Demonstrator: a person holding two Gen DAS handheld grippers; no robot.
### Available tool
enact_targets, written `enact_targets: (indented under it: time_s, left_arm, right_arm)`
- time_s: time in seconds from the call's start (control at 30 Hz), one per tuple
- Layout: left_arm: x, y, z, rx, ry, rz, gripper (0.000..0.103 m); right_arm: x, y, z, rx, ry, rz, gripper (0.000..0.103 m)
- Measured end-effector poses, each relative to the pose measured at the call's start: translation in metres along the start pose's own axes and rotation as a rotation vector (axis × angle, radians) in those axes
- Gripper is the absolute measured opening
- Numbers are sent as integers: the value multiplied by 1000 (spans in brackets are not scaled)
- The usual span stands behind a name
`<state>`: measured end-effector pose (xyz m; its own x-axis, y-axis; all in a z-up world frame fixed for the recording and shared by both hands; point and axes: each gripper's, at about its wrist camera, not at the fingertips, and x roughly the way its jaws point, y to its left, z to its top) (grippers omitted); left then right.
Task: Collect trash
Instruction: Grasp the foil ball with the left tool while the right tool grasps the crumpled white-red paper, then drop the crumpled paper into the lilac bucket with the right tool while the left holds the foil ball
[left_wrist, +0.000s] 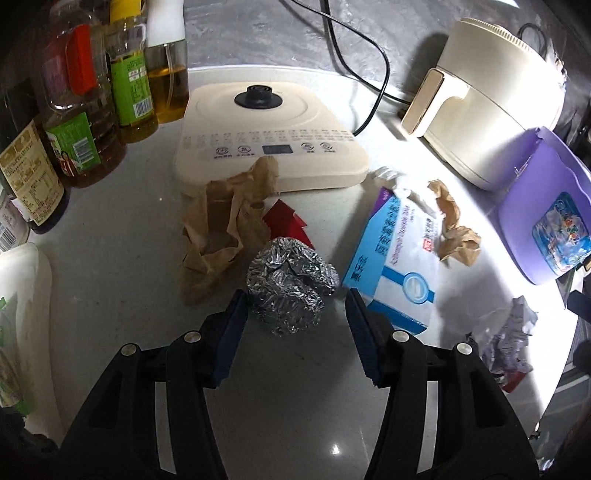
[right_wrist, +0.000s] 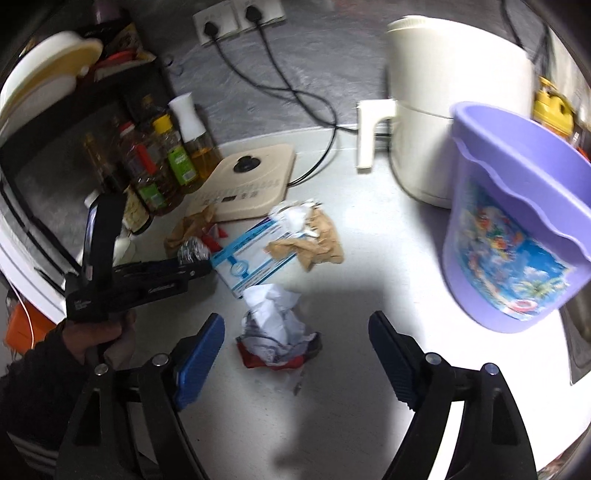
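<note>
A crumpled foil ball (left_wrist: 291, 284) lies on the white counter between the fingertips of my left gripper (left_wrist: 297, 295). The left pad is at the ball's side and the right pad stands apart from it, so the jaws are open. Behind the ball lie crumpled brown paper (left_wrist: 221, 229), a red wrapper (left_wrist: 286, 221) and a blue-and-white box (left_wrist: 399, 266). My right gripper (right_wrist: 295, 319) is open wide just short of a crumpled white paper wad on a red wrapper (right_wrist: 277, 332). A purple bin (right_wrist: 517, 229) stands to the right.
A beige induction cooker (left_wrist: 269, 147), several oil bottles (left_wrist: 85, 122) and a cream air fryer (left_wrist: 491, 103) line the back, with black cables (left_wrist: 369, 74) behind. More brown paper (right_wrist: 317, 240) lies on the box. The counter's edge runs along the right.
</note>
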<state>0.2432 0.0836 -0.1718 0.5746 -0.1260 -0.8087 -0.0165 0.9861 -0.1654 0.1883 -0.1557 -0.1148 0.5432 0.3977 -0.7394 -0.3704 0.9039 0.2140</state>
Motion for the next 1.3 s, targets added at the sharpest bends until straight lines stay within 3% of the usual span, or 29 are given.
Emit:
enact_targets:
  time_s: [0.07, 0.5, 0.53, 0.6, 0.63, 1.3]
  left_arm:
    - [-1, 3, 0, -11, -1, -2, 39]
    - [-44, 2, -3, -36, -79, -45, 39]
    - [-48, 1, -4, -36, -84, -42, 39]
    - [-55, -1, -5, -36, -94, -35, 39]
    - [-57, -2, -5, -38, -99, -32, 39]
    - [-136, -55, -5, -133, -272, 21, 39]
  right_arm:
    - [7, 5, 0, -12, 21, 7, 79]
    - [48, 22, 3, -58, 72, 22, 81]
    - [48, 20, 4, -53, 68, 27, 76]
    - [50, 17, 5, -42, 66, 47, 46]
    - [51, 15, 6, -32, 80, 73, 21]
    - [-45, -21, 54, -90, -108, 188, 20]
